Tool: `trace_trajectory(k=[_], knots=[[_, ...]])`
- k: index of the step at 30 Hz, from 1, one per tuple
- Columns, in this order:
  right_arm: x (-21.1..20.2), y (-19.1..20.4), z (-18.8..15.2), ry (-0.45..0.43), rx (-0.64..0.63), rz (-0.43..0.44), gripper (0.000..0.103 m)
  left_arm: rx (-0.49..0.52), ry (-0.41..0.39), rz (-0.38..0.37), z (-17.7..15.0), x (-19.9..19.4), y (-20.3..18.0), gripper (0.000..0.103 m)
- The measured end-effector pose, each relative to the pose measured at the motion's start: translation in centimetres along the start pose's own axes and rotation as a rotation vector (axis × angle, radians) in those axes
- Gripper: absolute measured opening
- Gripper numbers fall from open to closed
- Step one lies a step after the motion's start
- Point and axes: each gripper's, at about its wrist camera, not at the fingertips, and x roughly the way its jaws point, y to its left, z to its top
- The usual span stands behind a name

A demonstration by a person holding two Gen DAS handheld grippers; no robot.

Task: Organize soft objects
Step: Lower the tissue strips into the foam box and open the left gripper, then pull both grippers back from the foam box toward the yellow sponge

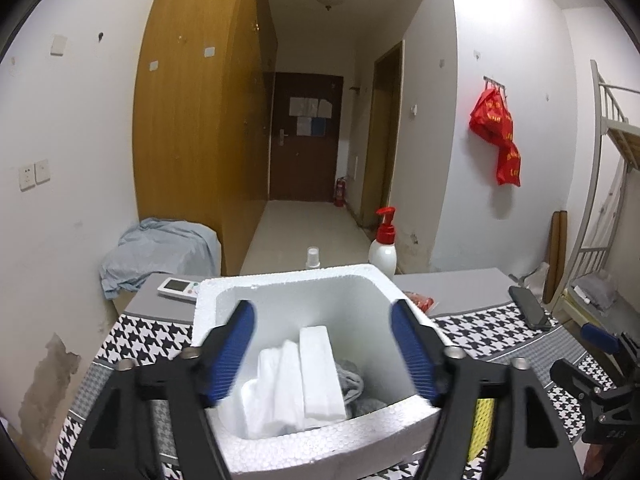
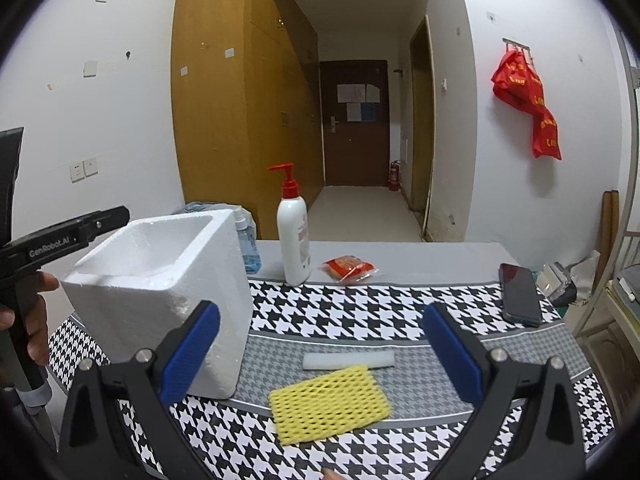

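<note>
A white foam box [image 1: 320, 436] stands on the houndstooth cloth; in the left wrist view it holds white foam strips [image 1: 316, 372], white soft wrap and a grey cloth [image 1: 354, 384]. My left gripper [image 1: 322, 334] is open and empty, just above the box's opening. The box also shows in the right wrist view [image 2: 160, 292] at left. My right gripper [image 2: 320, 334] is open and empty over the cloth. Below it lie a yellow foam net [image 2: 328, 402] and a white foam strip [image 2: 348, 360], right of the box.
A white pump bottle [image 2: 294, 236], a small spray bottle [image 2: 246, 244] and a red packet [image 2: 348, 268] stand behind the box. A dark phone [image 2: 518, 294] lies at right. A remote [image 1: 178, 288] lies at the back left. Bed frame at far right.
</note>
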Motion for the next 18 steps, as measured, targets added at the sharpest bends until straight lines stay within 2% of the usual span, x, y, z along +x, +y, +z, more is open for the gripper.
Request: trace_trajectory(k=[1, 5, 18], knots=[[0.0, -0.1, 0.0, 0.000, 0.001, -0.001, 0.102, 0.002, -0.004, -0.003, 0.0, 0.0, -0.1, 0.095], [0.0, -0.3, -0.1, 0.000, 0.005, -0.006, 0.102, 0.015, -0.019, -0.004, -0.1, -0.4, -0.5, 0.101], [-1.7, -0.5, 0.0, -0.024, 0.003, -0.017, 0.102, 0.038, -0.070, -0.016, -0.3, -3.7, -2.1, 0.102]])
